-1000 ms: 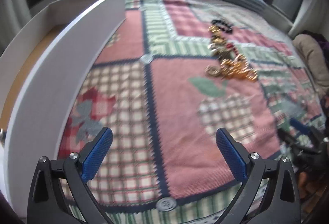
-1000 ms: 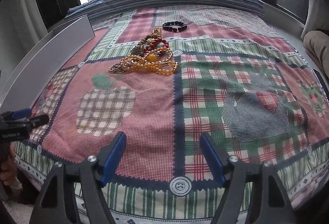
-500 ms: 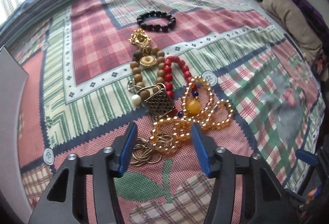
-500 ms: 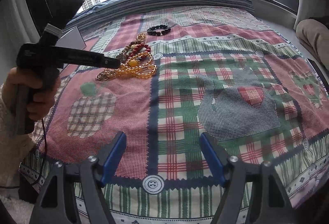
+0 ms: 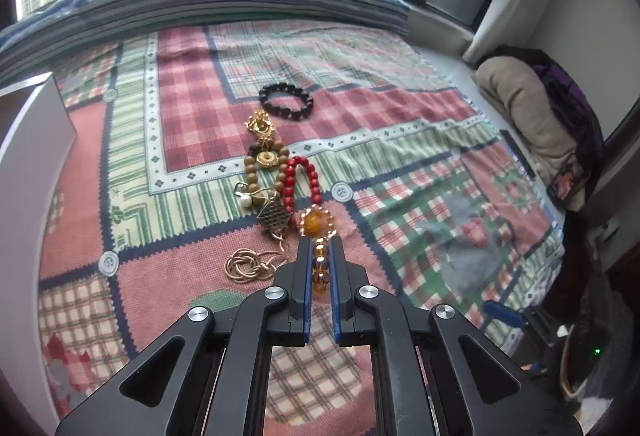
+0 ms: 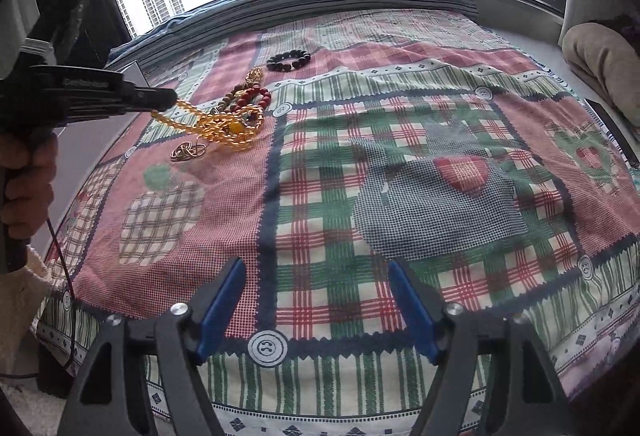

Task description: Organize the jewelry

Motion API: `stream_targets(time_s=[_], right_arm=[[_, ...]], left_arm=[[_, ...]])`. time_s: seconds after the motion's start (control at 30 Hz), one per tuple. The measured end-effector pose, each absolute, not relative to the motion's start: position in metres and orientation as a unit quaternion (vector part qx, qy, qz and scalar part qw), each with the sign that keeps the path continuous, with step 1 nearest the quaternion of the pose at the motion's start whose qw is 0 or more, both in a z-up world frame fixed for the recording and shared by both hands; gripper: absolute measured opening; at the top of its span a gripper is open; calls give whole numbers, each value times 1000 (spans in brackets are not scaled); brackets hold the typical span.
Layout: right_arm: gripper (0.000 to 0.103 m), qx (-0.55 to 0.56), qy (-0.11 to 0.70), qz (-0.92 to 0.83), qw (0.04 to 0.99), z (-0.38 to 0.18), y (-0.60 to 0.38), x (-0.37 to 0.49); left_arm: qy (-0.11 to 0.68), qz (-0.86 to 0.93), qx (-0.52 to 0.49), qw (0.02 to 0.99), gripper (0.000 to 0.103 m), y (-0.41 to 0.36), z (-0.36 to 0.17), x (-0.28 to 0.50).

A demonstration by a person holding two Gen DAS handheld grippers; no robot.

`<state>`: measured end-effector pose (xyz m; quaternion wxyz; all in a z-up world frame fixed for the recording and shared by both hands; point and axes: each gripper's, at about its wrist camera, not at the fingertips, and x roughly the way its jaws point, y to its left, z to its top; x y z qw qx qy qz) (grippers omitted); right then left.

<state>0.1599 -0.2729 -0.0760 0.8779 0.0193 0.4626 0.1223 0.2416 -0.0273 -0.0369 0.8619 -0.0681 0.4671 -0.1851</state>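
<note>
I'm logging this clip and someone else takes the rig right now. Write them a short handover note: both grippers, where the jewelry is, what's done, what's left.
Left gripper: shut on the amber bead necklace, one end lifted, the rest trailing on the quilt.
Right gripper: open, empty, over the quilt's near edge.
On the quilt: black bead bracelet, red bead bracelet, wooden bead strand, gold ring cluster.
White box at left.
Done: necklace gripped. Left: every piece still needs sorting.

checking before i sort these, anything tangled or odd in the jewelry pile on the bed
Yes. The amber bead strand, pinched in the left gripper, is stretched up off the quilt while its far loops still lie across the red bead bracelet. It may be snagged. The black bracelet lies apart.
</note>
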Motion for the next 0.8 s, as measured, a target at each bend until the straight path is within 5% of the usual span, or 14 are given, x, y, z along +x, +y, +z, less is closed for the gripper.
stream_targets(time_s=[0.33,0.8], right_arm=[[75,5,458,135,879,-68,-256,149],[75,7,508,259,822,-75,-174,241]], left_arm=[[437,-140,-112,881,6,38,-3,180],[471,-41,-126,872,6,112,-70,141]])
